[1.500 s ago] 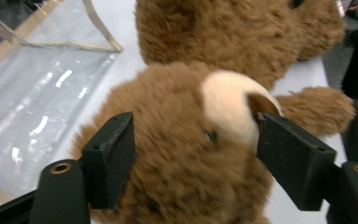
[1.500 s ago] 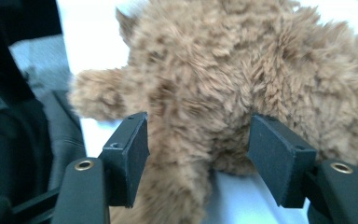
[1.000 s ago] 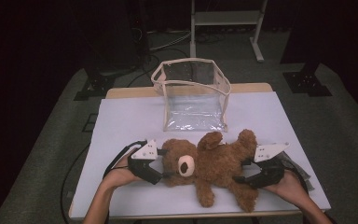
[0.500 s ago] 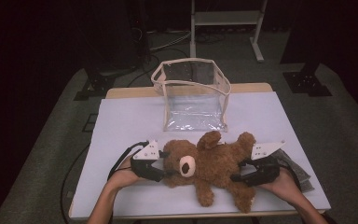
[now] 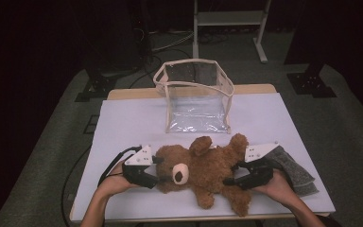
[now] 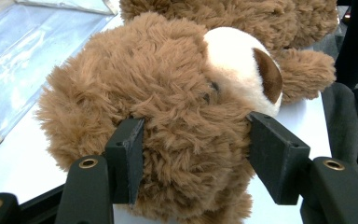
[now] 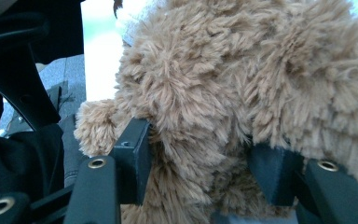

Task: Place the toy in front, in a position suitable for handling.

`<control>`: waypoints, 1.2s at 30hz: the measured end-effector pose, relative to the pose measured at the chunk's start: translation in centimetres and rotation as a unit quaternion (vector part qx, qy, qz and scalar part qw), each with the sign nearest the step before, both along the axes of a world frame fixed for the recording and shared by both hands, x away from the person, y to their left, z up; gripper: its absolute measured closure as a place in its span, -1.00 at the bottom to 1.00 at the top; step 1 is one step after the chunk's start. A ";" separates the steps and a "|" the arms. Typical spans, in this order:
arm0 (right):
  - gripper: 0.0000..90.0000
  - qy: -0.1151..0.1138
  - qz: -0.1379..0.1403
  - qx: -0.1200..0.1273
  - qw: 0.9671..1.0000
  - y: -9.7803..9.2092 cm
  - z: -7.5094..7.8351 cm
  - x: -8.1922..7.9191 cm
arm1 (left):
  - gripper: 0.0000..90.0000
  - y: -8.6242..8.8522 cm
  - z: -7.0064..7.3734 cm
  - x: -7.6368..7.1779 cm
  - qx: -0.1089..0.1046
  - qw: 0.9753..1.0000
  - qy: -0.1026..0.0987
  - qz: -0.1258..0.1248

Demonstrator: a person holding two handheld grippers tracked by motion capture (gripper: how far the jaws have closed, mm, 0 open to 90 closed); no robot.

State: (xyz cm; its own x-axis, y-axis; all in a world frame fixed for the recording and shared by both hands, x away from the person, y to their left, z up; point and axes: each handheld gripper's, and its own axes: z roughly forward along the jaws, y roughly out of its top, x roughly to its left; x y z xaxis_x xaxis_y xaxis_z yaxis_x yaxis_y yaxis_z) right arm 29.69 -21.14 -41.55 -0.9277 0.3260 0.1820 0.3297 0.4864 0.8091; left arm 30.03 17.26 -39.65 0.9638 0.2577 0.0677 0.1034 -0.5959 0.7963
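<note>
A fluffy brown teddy bear (image 5: 203,171) with a cream muzzle lies on its back across the bench's near edge, head leftward.

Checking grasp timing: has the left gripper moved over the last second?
Yes. The left gripper slid right, toward the bag, closing in on the bear's head.

Items counted on the table: one brown teddy bear (image 5: 203,170); one clear plastic bag (image 5: 196,97) with cream trim; one grey cloth (image 5: 295,172); two hand-held grippers, left (image 5: 158,171) and right (image 5: 231,174); one white table cover (image 5: 123,123).
</note>
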 end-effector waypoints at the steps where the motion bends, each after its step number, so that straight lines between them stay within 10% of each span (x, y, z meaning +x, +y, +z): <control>1: -0.04 -0.001 0.001 0.000 1.000 0.1 0.0 0.1 | -0.12 0.2 0.0 -0.1 -0.001 1.000 -0.001 0.002; 18: -0.11 -0.011 -0.056 -0.004 0.998 -5.5 0.9 -1.0 | -0.22 -0.1 -0.3 -0.1 0.005 1.000 -0.025 0.010; 36: -0.09 -0.059 -0.165 -0.067 0.982 -12.7 1.2 -1.6 | -0.23 -0.4 -0.2 0.1 0.008 1.000 -0.020 0.008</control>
State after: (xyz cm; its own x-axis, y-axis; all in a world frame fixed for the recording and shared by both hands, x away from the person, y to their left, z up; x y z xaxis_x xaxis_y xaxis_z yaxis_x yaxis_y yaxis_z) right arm 28.10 -33.85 -40.33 -0.7789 0.6270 0.0151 0.3963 0.4734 0.7866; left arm 30.10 16.85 -39.84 0.9562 0.2713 0.1094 0.0816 -0.6067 0.7908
